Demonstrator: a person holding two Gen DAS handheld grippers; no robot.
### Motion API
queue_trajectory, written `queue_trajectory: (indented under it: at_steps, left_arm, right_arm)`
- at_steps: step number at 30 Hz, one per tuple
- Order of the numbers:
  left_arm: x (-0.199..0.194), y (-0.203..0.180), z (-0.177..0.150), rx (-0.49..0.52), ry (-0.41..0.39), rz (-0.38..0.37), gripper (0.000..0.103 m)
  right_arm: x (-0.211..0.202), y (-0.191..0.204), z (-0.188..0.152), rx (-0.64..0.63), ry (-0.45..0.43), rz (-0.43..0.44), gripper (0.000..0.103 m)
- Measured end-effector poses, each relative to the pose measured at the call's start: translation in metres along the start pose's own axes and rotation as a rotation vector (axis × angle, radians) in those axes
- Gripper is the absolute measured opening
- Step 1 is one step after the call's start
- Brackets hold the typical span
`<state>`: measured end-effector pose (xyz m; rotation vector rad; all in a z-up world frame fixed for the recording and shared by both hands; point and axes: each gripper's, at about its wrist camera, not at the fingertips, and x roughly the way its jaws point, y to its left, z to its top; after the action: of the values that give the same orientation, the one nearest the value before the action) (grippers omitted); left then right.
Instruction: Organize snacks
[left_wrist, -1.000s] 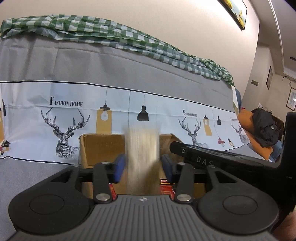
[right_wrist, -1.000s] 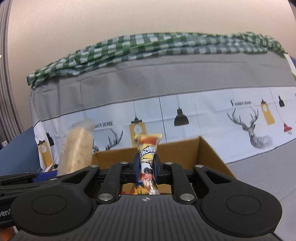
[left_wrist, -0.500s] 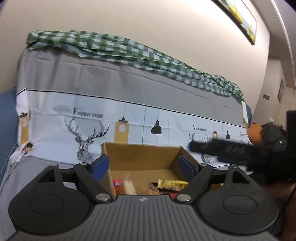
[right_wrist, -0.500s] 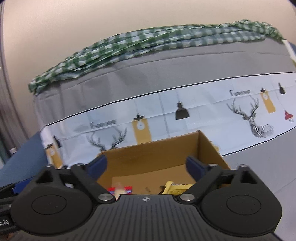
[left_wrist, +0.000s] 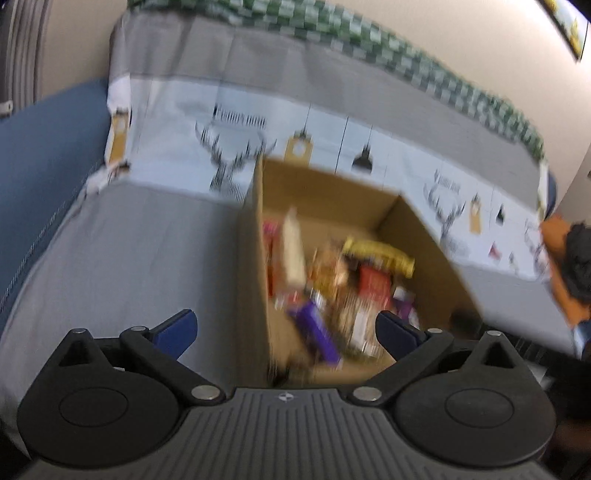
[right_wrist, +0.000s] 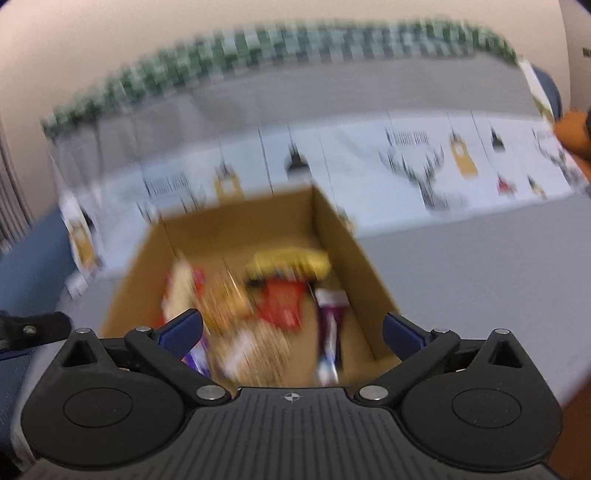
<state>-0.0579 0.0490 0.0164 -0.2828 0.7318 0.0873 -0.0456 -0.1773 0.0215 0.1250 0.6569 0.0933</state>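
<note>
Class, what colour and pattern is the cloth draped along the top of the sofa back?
Green and white checks, clearest in the left wrist view.

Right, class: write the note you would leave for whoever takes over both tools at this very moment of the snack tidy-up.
Left tool: jaws have just been opening, now wide, nothing between them.
Right tool: the same, jaws just opened wide and bare.
Both point down into the cardboard box, which sits on the grey cover.
Done: the box holds a pile of snacks, among them a yellow packet, a red packet, a pale long packet and a purple packet.
Left: no loose snacks show in these blurred views; look round for more before the next pick.
</note>
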Motion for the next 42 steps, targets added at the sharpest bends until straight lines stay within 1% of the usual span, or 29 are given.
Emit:
queue_trajectory:
  at_steps: [1,2,3,4,6,8,11,16,25,42]
  left_arm:
    - [0.005,-0.002,-0.004,0.012,0.023,0.008,0.103]
    - [0.009,-0.002,-0.005,0.021,0.038,0.005,0.103]
    - [0.011,-0.001,-0.006,0.026,0.035,0.003,0.103]
    - [0.014,0.000,-0.005,0.035,0.029,0.011,0.103]
    - [0.018,0.001,-0.002,0.054,0.023,0.033,0.103]
    - [0.023,0.005,0.000,0.037,0.038,0.029,0.103]
    - [0.029,0.010,0.003,0.011,0.069,0.015,0.103]
    - [0.031,0.004,0.006,0.032,0.057,0.011,0.103]
    - [0.030,-0.005,0.003,0.076,0.039,0.003,0.103]
    - [0.031,-0.004,0.002,0.081,0.032,-0.022,0.103]
  right_arm:
    - [0.001,0.001,0.002,-0.012,0.005,0.009,0.102]
    - [-0.001,0.002,0.002,-0.027,-0.025,0.022,0.102]
    - [-0.002,0.002,0.002,-0.039,-0.044,0.022,0.102]
    - [0.000,0.003,0.002,-0.049,-0.044,0.015,0.102]
    - [0.008,0.003,0.001,-0.048,-0.013,0.006,0.102]
    - [0.015,0.005,0.002,-0.052,0.001,0.005,0.102]
    - [0.018,0.012,0.003,-0.093,-0.014,-0.003,0.102]
    - [0.026,0.025,0.000,-0.146,-0.007,-0.001,0.102]
    - [0.026,0.040,-0.004,-0.219,-0.022,0.010,0.102]
    - [0.025,0.039,-0.005,-0.213,-0.018,0.007,0.102]
